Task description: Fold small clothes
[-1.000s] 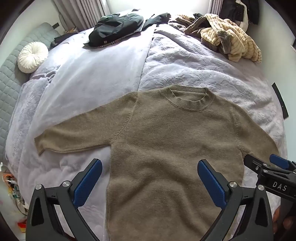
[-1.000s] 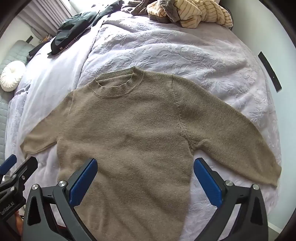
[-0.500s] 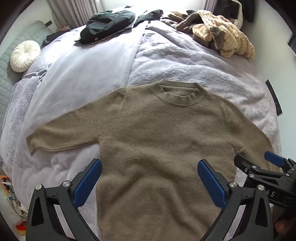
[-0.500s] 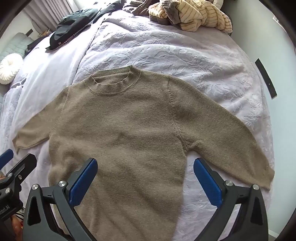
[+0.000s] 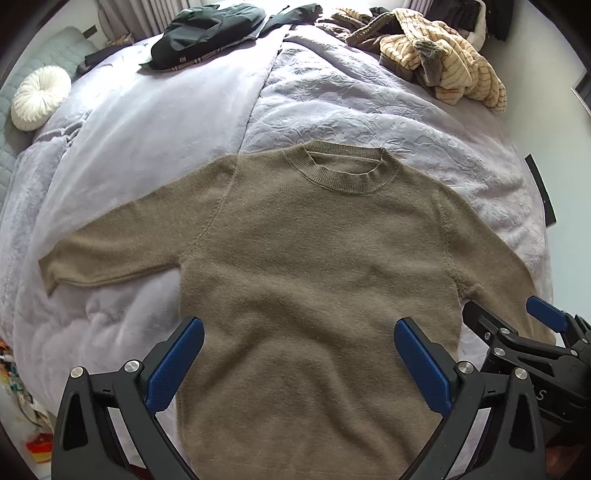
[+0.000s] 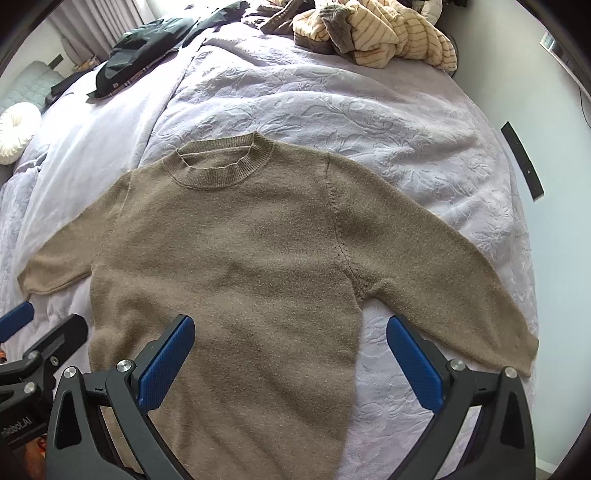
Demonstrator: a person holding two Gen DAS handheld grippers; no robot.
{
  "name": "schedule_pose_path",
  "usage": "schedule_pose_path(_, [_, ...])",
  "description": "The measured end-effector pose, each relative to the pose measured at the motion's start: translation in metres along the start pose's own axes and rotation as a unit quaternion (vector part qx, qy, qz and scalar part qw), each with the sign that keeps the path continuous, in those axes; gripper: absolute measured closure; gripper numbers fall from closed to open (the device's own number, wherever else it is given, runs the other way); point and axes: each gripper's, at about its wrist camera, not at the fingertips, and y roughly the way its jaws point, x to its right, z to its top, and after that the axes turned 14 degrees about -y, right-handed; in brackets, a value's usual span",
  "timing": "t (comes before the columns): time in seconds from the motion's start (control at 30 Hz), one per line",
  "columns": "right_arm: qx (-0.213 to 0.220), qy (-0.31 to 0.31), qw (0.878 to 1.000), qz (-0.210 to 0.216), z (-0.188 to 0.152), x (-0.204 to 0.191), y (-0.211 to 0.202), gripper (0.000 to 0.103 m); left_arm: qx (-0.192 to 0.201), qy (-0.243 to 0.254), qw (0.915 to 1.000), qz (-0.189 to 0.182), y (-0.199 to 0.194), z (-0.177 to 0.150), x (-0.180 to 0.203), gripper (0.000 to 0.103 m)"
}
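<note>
A tan knit sweater lies flat and face up on the bed, collar away from me, both sleeves spread out to the sides; it also shows in the right wrist view. My left gripper is open and empty, held above the sweater's lower body. My right gripper is open and empty, above the sweater's lower right side, near the armpit. The right gripper also shows at the right edge of the left wrist view, by the right sleeve.
The lilac bedspread covers the bed. A dark garment and a striped cream pile of clothes lie at the far end. A round white cushion sits far left. The bed's right edge drops off.
Both grippers have moved forward over the sweater, so it sits lower and larger in both views. Both stay open. The sweater has not moved.
</note>
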Motion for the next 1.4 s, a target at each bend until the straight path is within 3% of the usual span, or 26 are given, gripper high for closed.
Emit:
schedule_pose_path(0.5, [0.010,0.005,1.000,-0.007,0.000,0.001,-0.009,0.000,0.017,0.004,0.9994,0.030,-0.002,0.000,0.001,0.000])
schedule_pose_path(1.4, [0.012,0.009,1.000,-0.005,-0.003,0.001,-0.011,0.000,0.024,0.005,0.9990,0.037,-0.005,-0.001,-0.003,0.000])
